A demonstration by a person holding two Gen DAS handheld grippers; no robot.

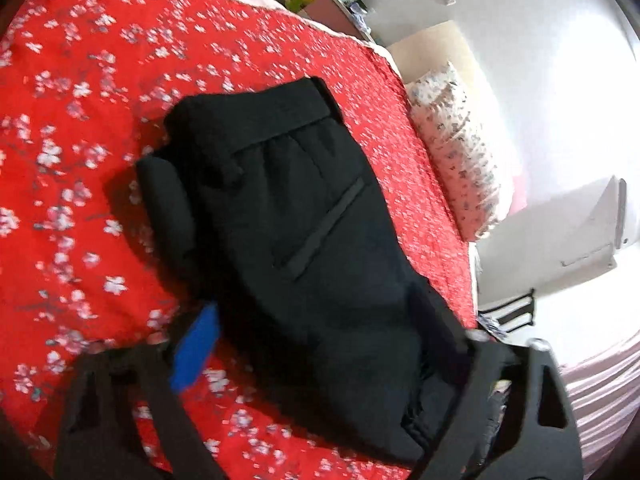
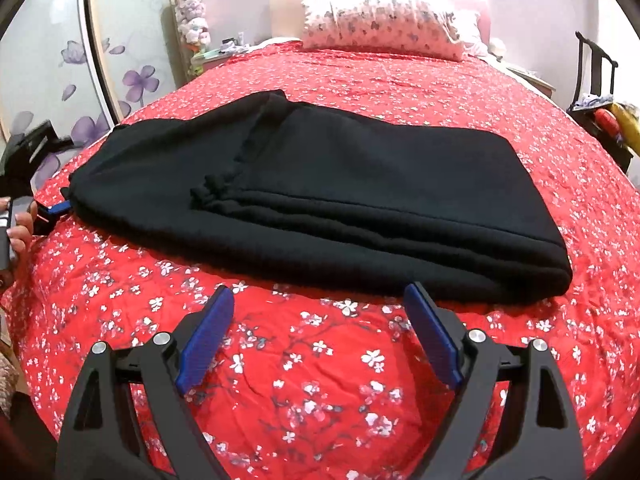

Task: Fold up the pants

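Right gripper (image 2: 318,340) spread wide, both blue pads (image 2: 206,340) bare, nothing between them; it hovers over the red floral bedspread (image 2: 320,400) just short of the near edge of the pants (image 2: 320,200). No contact with the cloth visible.

Left gripper (image 1: 320,360): 1 blue pad (image 1: 196,350) shows on the left side, lying beside the pants edge; the other finger is hidden behind or under black fabric. Fingers stand apart with the pants (image 1: 288,232) between them; whether the pads actually press the cloth cannot be told, frame is motion-blurred.

Pants: black, folded into a flat layered stack on the bed, roughly mid-bedspread, long axis across the right wrist view. Several stacked fold edges face the right gripper.

View differences: left wrist view shows the waistband and a slanted welt pocket on the top layer; right wrist view does not. Right wrist view shows the left gripper (image 2: 56,210) at the pants' left end, touching or just beside the fabric, with the person's left hand (image 2: 18,232) at the frame edge. A patterned pillow (image 2: 384,26) lies at the head of the bed, well apart from the pants.
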